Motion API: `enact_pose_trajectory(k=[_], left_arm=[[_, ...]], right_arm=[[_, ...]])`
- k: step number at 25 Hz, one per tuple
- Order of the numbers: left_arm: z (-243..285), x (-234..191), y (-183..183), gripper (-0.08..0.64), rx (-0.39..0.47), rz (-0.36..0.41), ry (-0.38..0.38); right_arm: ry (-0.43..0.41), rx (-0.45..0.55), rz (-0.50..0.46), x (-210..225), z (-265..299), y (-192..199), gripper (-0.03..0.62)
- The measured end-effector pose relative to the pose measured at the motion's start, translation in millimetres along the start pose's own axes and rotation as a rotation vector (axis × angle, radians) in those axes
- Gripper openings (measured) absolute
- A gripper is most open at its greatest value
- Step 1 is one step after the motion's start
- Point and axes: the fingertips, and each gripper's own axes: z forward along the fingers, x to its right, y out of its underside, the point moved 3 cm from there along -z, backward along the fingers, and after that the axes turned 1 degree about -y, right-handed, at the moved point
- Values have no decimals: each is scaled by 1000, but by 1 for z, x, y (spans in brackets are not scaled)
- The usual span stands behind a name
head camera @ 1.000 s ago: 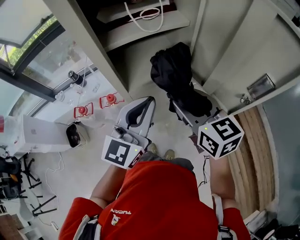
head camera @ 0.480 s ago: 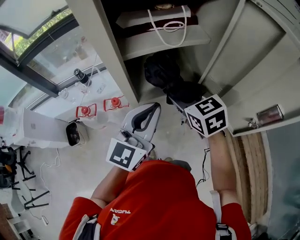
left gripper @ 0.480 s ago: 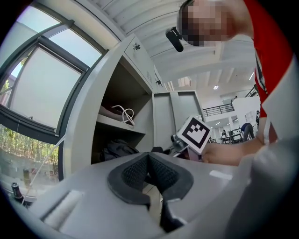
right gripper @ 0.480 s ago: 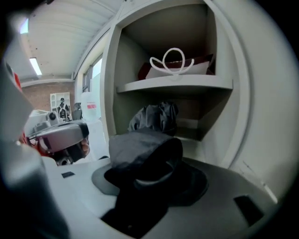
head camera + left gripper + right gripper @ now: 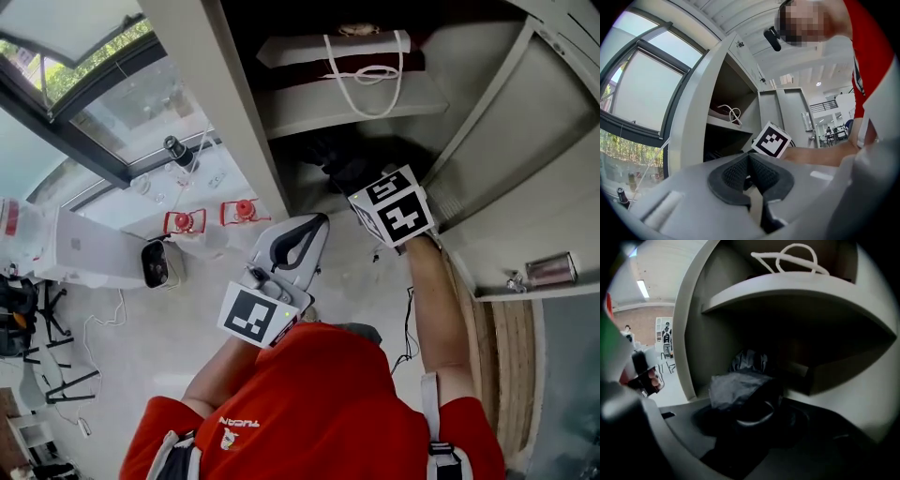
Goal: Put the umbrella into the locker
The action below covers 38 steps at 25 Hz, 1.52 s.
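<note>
A folded black umbrella (image 5: 738, 385) sits between the jaws of my right gripper (image 5: 750, 411), which is shut on it. In the head view the umbrella (image 5: 339, 161) lies in the dark lower compartment of the locker, under the shelf (image 5: 356, 108). The right gripper (image 5: 354, 186) reaches into that opening, and its marker cube (image 5: 392, 204) is just outside. My left gripper (image 5: 315, 223) hangs lower and to the left, outside the locker. In the left gripper view its pads (image 5: 736, 173) meet with nothing between them.
A white bag with rope handles (image 5: 361, 52) rests on the upper shelf. The locker's side panel (image 5: 225, 112) stands at the left and the open door (image 5: 525, 169) at the right. On the floor to the left are two red items (image 5: 187, 222) and a white box (image 5: 89, 248).
The right gripper has carried the umbrella up the picture from in front of the locker into the lower compartment. The left gripper has drifted slightly the same way.
</note>
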Motion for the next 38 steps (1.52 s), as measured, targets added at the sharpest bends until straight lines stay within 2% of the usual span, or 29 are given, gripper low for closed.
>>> enact_pose_trajectory(k=[8, 17, 25, 28, 31, 38], left_arm=[[-2, -11, 1, 5, -21, 16, -32], [1, -20, 2, 5, -26, 11, -60], [0, -20, 2, 5, -8, 13, -67], [0, -18, 2, 5, -5, 11, -67], [2, -16, 2, 5, -9, 3, -62], [14, -12, 2, 5, -20, 10, -41]], right_arm=[[-13, -29, -103, 9, 31, -7, 238], [-22, -118, -234, 11, 56, -9, 238], [-38, -145, -272, 19, 70, -11, 250], [-32, -121, -268, 21, 63, -13, 282], [-4, -85, -267, 20, 49, -17, 285], [154, 103, -321, 12, -6, -29, 284]])
